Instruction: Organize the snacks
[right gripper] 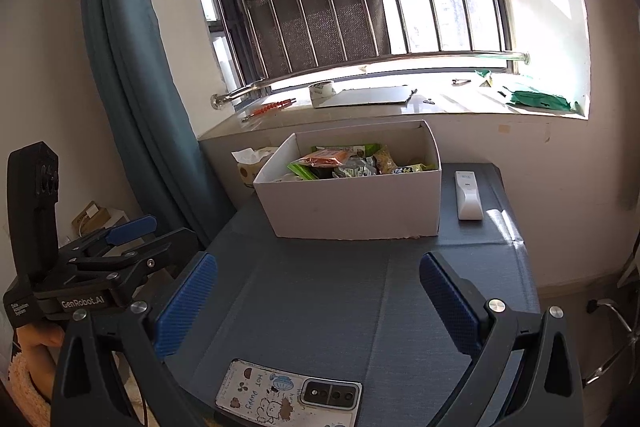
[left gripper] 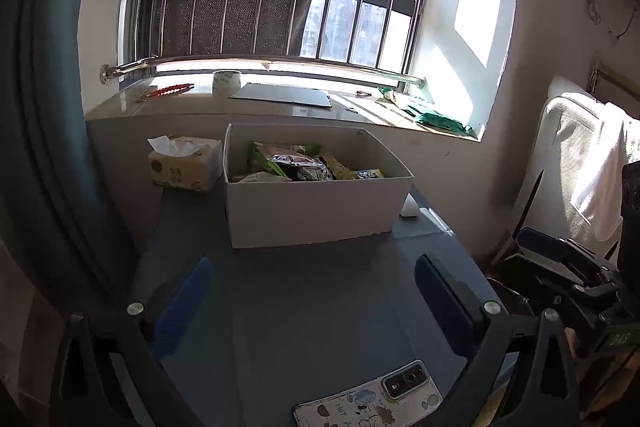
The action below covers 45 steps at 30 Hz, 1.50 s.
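A white cardboard box [left gripper: 316,211] stands on the grey table, also in the right wrist view [right gripper: 352,205]. Several snack packets [left gripper: 300,165] lie inside it, green, orange and silver ones [right gripper: 348,163]. My left gripper [left gripper: 314,281] is open and empty, held over the table in front of the box. My right gripper [right gripper: 318,281] is open and empty too, also short of the box. The left gripper's body shows at the left of the right wrist view [right gripper: 104,267].
A phone [right gripper: 288,397] lies at the table's near edge. A tissue pack [left gripper: 184,163] sits left of the box, a white remote [right gripper: 469,195] to its right. The windowsill holds a tape roll [left gripper: 226,83], a flat board [left gripper: 284,95] and green bags [right gripper: 536,97]. A blue curtain [right gripper: 132,67] hangs left.
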Each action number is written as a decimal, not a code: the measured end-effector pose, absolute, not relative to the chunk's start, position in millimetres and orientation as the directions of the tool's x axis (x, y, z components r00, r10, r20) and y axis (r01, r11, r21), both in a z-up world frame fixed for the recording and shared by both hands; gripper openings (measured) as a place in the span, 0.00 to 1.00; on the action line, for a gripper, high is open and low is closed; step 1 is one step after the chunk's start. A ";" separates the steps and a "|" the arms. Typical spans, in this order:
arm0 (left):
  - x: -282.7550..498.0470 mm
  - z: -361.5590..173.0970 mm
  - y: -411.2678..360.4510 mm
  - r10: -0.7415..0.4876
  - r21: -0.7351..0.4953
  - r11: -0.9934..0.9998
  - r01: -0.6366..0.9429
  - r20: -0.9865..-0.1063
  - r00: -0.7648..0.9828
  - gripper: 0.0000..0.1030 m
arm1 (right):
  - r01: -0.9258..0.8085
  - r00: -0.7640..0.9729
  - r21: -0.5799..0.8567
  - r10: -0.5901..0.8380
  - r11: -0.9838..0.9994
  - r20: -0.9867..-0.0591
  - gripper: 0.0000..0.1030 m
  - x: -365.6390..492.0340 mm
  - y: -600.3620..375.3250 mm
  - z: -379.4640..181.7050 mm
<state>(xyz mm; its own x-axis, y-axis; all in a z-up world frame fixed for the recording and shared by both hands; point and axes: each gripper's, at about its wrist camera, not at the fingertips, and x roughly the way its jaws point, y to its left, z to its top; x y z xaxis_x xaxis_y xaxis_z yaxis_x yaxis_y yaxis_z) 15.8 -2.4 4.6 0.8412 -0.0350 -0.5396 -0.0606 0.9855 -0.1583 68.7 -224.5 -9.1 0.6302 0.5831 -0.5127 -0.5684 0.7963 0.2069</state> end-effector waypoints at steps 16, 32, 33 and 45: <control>15.4 5.7 -4.1 -0.025 -0.145 0.987 -0.064 -0.541 0.841 1.00 | -0.567 0.632 0.208 0.583 0.797 -0.511 1.00 66.3 -226.9 -10.1; 12.7 6.2 -3.3 -0.021 -0.144 0.987 -0.067 -0.538 0.843 1.00 | -0.574 0.627 0.208 0.589 0.792 -0.511 1.00 64.7 -227.2 -10.8; 12.4 6.0 -3.3 -0.020 -0.144 0.987 -0.069 -0.539 0.842 1.00 | -0.574 0.626 0.209 0.589 0.792 -0.511 1.00 64.6 -227.1 -11.0; 10.9 5.9 -3.0 -0.016 -0.140 0.988 -0.071 -0.540 0.841 1.00 | -0.581 0.620 0.208 0.594 0.786 -0.513 1.00 63.7 -224.7 -11.9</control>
<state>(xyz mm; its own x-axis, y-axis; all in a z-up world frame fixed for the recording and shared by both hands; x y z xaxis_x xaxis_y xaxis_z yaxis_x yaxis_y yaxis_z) 10.9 -3.0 5.9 0.8412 -0.0155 -0.5405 -0.0714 0.9876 -0.1395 63.7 -224.7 -11.9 0.6198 0.5940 -0.5128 -0.5815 0.7865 0.2082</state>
